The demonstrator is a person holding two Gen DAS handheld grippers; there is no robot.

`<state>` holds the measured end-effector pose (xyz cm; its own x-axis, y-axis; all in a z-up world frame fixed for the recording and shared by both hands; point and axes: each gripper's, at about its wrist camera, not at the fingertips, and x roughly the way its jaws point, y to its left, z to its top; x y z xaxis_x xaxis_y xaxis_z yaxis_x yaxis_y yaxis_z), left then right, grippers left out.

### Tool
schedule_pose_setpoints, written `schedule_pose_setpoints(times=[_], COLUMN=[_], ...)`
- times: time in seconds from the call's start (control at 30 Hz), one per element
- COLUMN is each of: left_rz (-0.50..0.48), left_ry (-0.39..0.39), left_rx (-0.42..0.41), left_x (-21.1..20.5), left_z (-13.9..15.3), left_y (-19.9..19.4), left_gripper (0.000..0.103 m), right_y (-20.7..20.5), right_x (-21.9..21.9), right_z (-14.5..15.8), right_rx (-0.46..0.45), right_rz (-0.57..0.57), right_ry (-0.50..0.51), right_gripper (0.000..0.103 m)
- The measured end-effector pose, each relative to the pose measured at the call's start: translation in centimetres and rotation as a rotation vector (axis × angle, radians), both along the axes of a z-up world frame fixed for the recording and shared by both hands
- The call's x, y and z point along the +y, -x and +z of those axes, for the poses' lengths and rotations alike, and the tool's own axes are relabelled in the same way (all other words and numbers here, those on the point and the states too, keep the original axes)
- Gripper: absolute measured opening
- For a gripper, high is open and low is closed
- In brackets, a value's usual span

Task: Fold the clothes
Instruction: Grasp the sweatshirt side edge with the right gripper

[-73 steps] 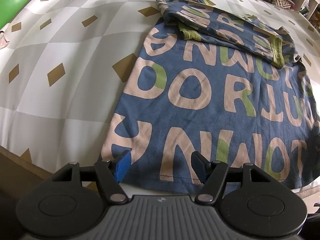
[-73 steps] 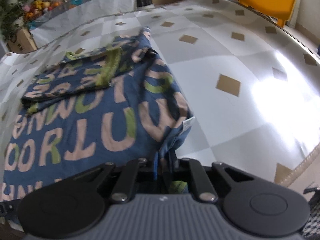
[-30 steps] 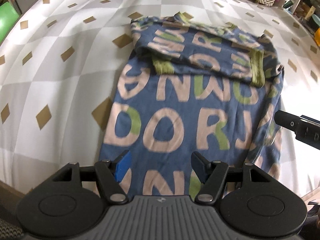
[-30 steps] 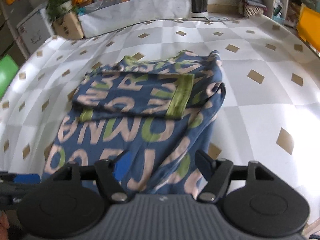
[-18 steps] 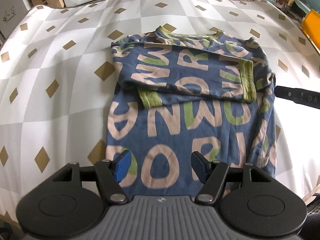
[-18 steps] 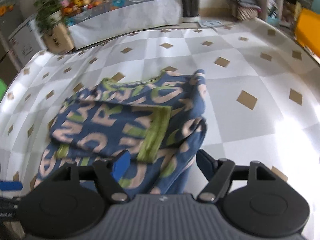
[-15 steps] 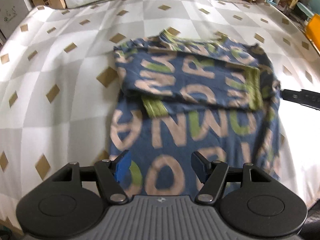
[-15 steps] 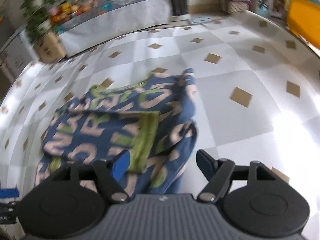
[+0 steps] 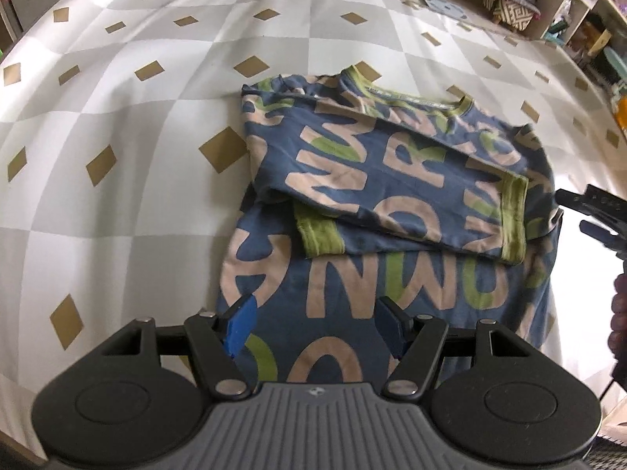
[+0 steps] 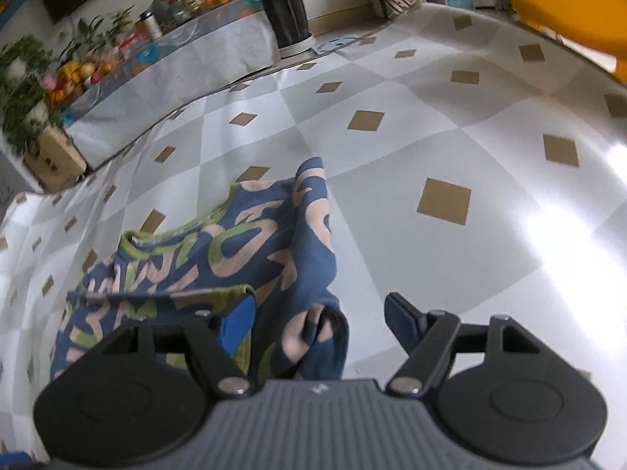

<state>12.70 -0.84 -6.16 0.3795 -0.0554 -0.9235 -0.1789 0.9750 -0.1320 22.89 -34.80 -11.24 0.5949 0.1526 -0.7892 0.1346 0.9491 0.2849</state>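
A blue shirt (image 9: pixel 392 203) with big tan and green letters lies on a checked cloth, both sleeves folded across its chest, green cuffs (image 9: pixel 319 235) showing. My left gripper (image 9: pixel 317 317) hovers open above the shirt's lower left part, nothing between its blue pads. In the right wrist view the shirt (image 10: pixel 243 258) shows its bunched right edge (image 10: pixel 317 305). My right gripper (image 10: pixel 319 319) is open over that edge, the cloth lying loose between the jaws, not pinched. The right gripper (image 9: pixel 588 203) also shows at the left view's right edge.
The grey-and-white checked cloth (image 9: pixel 137 137) with tan diamonds covers the whole surface. A low bench with plants and fruit (image 10: pixel 98 62) stands beyond it, a dark bin (image 10: pixel 286 11) beside it. A yellow chair (image 10: pixel 568 0) is at the far right, shelves (image 9: pixel 568 11) behind.
Both grippers moved up along the shirt toward its collar end. The right gripper rolled and sank over the shirt's right edge. The shirt has not moved.
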Motion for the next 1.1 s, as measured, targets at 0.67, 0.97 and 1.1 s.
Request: schedule_pose_setpoints(times=[0.67, 0.97, 1.1], left_rz=[0.03, 0.081, 0.097], left_ry=[0.017, 0.026, 0.041], left_rx=[0.011, 0.007, 0.004], left_x=[0.4, 1.7, 2.2], left_z=[-0.3, -0.2, -0.1], left_y=[-0.4, -0.3, -0.2], left_gripper=[0.065, 0.065, 0.065], right_y=[-1.7, -1.1, -0.9], right_x=[2.2, 4.9, 6.4], right_z=[-2.3, 0.5, 1.6], right_rx=[0.035, -0.067, -0.107], right_rz=[0.036, 0.094, 0.129], right_ry=[0.016, 0.091, 0.126], right_gripper=[0.017, 0.013, 0.013])
